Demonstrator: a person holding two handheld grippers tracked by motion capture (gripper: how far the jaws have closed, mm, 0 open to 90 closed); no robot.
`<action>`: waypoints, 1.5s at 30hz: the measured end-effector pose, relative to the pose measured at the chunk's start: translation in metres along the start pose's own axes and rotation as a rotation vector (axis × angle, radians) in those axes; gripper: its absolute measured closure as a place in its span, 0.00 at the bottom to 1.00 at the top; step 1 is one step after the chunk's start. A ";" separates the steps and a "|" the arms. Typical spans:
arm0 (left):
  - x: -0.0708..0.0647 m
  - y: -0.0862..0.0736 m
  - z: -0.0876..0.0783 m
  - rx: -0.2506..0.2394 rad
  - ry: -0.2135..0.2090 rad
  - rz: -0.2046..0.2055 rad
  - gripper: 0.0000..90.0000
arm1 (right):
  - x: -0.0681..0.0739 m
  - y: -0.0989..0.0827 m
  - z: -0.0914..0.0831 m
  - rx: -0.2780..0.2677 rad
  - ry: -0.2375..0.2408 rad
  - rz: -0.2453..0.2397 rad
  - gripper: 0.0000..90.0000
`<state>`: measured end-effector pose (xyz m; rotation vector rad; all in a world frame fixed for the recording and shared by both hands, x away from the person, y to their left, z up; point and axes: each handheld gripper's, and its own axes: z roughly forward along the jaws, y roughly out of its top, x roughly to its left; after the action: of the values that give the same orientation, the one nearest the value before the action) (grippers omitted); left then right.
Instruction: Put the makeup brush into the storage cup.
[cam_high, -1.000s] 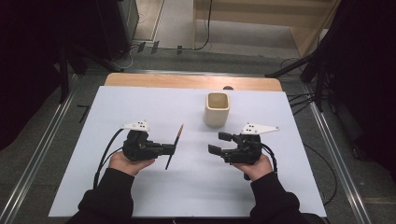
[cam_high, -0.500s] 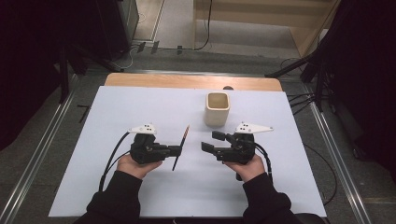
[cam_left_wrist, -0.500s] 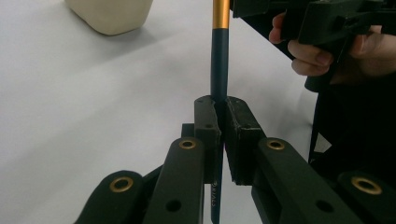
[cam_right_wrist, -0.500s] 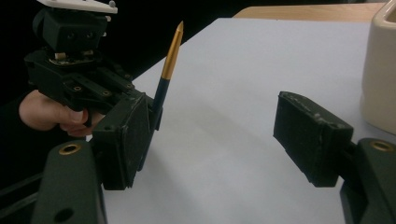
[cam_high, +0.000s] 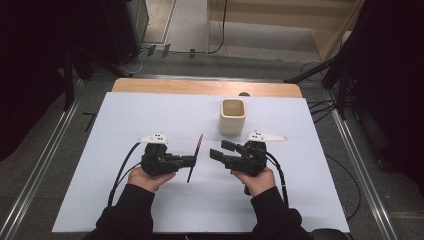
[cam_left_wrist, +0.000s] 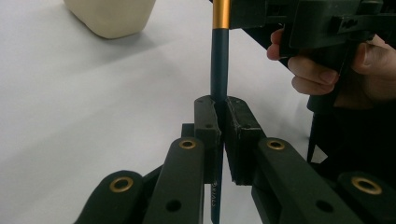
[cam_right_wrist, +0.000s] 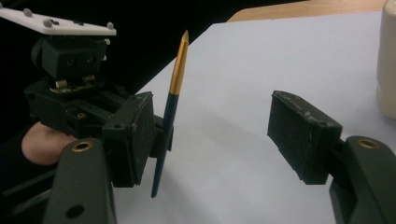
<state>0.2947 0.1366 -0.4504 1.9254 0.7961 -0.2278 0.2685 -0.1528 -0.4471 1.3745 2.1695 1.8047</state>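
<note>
Here, low and left of centre in the high view, the left gripper (cam_high: 192, 161) is clamped on a slim dark pen with a gold tip (cam_high: 194, 159), held clear above the white table sheet (cam_high: 125, 200). Just right of it, the right gripper (cam_high: 216, 150) has its jaws apart, lately narrowing, nothing between them. Farther up stands a cream square ceramic cup (cam_high: 232, 116).

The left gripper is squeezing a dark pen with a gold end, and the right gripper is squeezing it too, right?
Not quite. The left gripper does clamp the dark pen, but the right gripper is not squeezing it. Its jaws have just been closing, yet the right gripper view shows them wide apart, not touching the pen.
</note>
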 end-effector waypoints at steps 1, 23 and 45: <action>0.000 0.000 0.001 0.001 -0.005 -0.005 0.95 | 0.001 0.000 0.001 -0.007 0.000 0.009 0.37; -0.004 -0.005 0.016 -0.006 -0.025 -0.040 0.95 | 0.008 0.000 0.028 0.007 0.026 0.098 0.54; -0.009 -0.008 0.022 -0.051 -0.027 -0.064 0.94 | 0.005 -0.004 0.037 0.025 0.064 0.185 0.91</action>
<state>0.2872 0.1163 -0.4627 1.8478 0.8384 -0.2695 0.2817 -0.1203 -0.4606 1.5937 2.1669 1.9126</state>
